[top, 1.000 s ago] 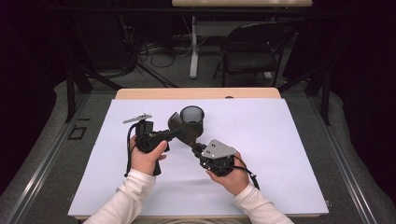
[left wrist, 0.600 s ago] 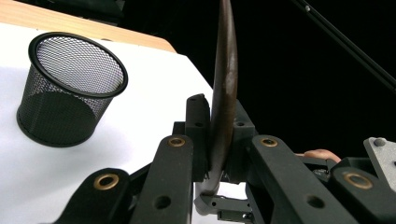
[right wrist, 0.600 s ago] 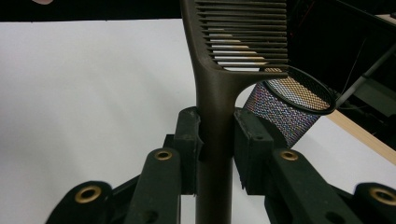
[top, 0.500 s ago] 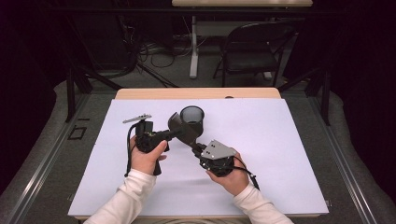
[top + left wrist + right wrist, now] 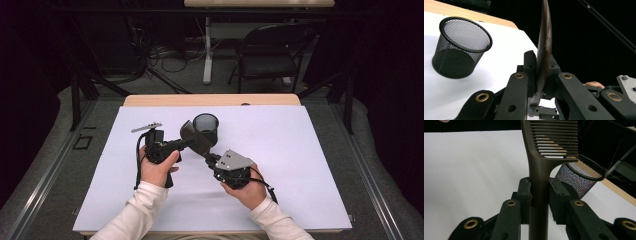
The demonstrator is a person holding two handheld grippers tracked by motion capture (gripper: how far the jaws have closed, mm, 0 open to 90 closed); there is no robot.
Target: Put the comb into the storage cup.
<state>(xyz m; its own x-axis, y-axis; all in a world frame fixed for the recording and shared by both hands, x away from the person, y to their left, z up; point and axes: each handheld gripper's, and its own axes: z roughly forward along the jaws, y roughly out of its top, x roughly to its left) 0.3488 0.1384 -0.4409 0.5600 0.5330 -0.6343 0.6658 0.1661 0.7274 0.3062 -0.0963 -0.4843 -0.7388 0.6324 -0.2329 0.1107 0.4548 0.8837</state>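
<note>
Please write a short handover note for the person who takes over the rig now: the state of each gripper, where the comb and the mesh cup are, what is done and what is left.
Left gripper: shut on the brown comb, gripping it by its thin edge.
Right gripper: shut on the comb's handle, teeth pointing away.
Both grip the comb above the white sheet, beside the black mesh cup.
The cup stands upright on the sheet, nothing visible in it.
Done: the comb is lifted and gripped by both.
Left, probably: let go with one gripper and put the comb into the cup.
</note>
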